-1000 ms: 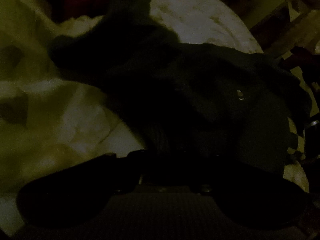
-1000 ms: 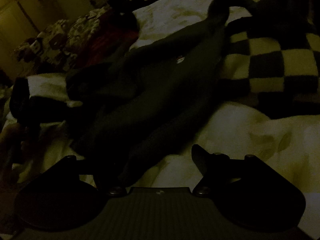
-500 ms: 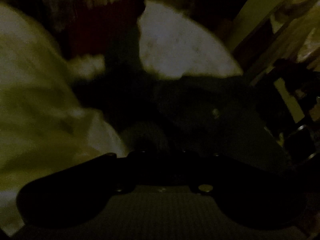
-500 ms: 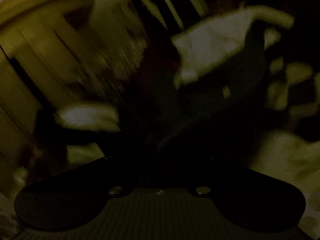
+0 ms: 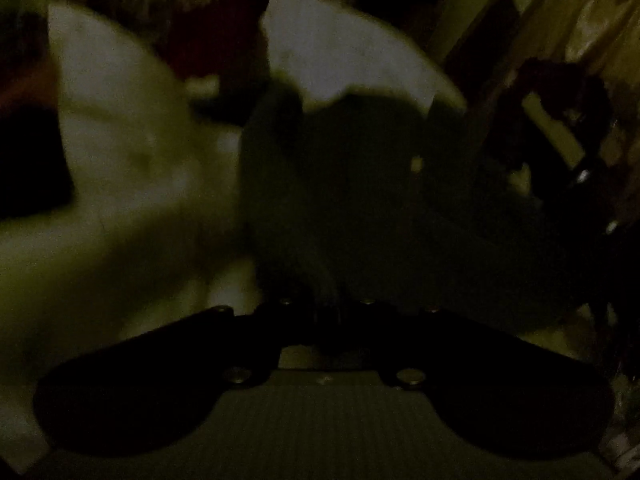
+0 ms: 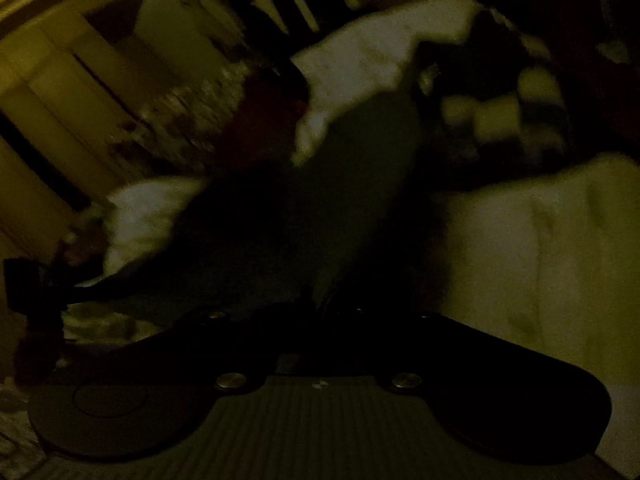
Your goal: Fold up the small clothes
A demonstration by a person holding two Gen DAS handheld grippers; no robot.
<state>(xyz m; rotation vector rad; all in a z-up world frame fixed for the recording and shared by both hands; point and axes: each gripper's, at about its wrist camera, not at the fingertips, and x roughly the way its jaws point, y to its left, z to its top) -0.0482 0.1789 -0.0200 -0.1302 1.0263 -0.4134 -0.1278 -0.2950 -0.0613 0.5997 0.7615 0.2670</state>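
Observation:
The scene is very dark and blurred. A dark garment (image 5: 372,200) with a small pale tag hangs stretched over a pale bedsheet (image 5: 120,160). My left gripper (image 5: 328,312) is shut on the dark garment's near edge. In the right wrist view the same garment (image 6: 320,220) runs up from my right gripper (image 6: 324,312), which is shut on its other edge. The other gripper (image 6: 36,300) shows dimly at the far left of the right wrist view.
A black and pale checkered blanket (image 6: 500,116) lies at the right on the bed. A dark red cloth (image 5: 216,32) lies at the back. Wooden furniture (image 6: 60,92) stands on the left. Pale bedding (image 6: 540,240) fills the right side.
My right gripper, open a second ago, has shut on the garment. Both grippers have lifted, and the garment now hangs between them off the bed.

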